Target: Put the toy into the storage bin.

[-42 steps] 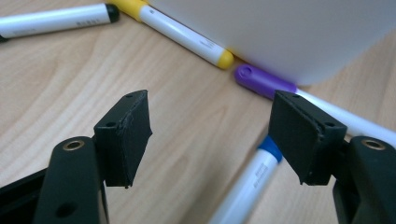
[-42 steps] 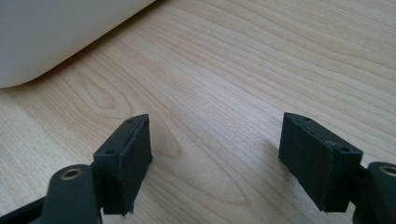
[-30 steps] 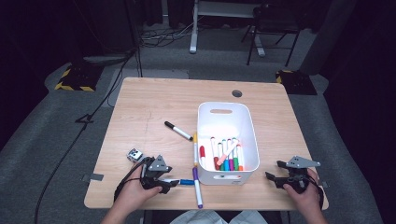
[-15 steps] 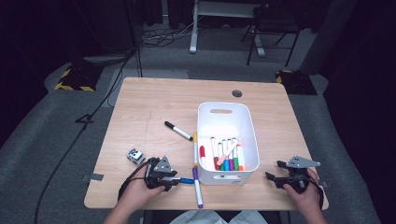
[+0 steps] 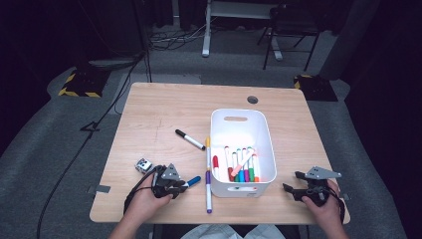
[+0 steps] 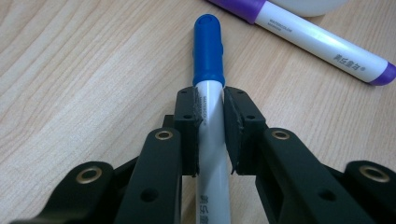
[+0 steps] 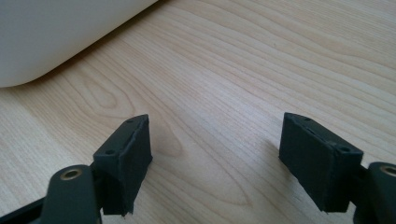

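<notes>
White rectangular plastic bin (image 5: 242,119) on light wooden table (image 5: 164,109) holds assorted coloured markers (image 5: 241,167); left gripper (image 6: 210,116), jaws just closed from wide a second ago, clamps blue-capped white marker (image 6: 208,46) lying left of bin, while right gripper (image 7: 215,149) gapes empty, unmoved.

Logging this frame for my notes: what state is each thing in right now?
left gripper: jaws just closed, shut on blue marker
blue marker: capped, lying on table, gripped
right gripper: open, holding nothing
purple marker: capped, lying loose
black marker: capped, lying loose
white bin: upright, holding markers
</notes>
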The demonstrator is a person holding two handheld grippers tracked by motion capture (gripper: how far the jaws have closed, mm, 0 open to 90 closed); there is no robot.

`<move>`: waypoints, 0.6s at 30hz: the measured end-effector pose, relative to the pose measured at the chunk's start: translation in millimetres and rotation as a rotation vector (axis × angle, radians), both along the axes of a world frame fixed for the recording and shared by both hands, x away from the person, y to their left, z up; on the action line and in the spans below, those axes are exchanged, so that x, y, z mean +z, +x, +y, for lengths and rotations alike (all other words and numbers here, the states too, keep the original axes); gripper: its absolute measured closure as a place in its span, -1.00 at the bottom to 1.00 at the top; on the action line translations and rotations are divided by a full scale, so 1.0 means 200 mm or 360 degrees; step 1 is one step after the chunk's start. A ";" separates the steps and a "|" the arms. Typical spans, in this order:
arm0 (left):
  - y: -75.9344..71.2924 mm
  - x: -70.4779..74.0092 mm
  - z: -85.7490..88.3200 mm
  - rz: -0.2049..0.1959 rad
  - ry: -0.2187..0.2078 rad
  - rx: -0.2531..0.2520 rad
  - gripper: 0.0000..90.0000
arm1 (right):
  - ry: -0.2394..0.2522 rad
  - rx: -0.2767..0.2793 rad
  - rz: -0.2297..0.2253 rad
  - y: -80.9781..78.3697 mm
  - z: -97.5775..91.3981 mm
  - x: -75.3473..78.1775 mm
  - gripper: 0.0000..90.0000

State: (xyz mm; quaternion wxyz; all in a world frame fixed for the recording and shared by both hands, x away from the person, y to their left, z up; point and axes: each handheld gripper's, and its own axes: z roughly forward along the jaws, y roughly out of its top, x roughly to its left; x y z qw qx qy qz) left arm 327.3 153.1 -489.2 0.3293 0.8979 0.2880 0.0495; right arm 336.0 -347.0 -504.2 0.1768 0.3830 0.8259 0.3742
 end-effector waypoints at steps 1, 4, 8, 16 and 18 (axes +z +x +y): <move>0.00 0.00 0.00 0.0002 -0.0004 0.0005 0.69 | -0.0002 0.0005 -0.0005 0.00 0.00 0.00 -0.44; 0.00 0.00 0.00 0.0020 -0.0021 0.0019 0.69 | -0.0002 0.0004 -0.0004 0.00 0.00 0.00 -0.43; 0.01 0.01 0.02 0.0004 -0.0049 0.0035 0.70 | 0.0000 0.0000 0.0000 0.00 0.00 0.00 -0.43; 0.02 0.14 0.06 -0.0061 -0.0158 0.0042 0.70 | -0.0002 0.0004 -0.0004 0.00 0.00 0.00 -0.43; 0.03 0.18 0.07 -0.0084 -0.0193 0.0053 0.70 | -0.0001 0.0002 -0.0002 0.00 0.00 0.00 -0.43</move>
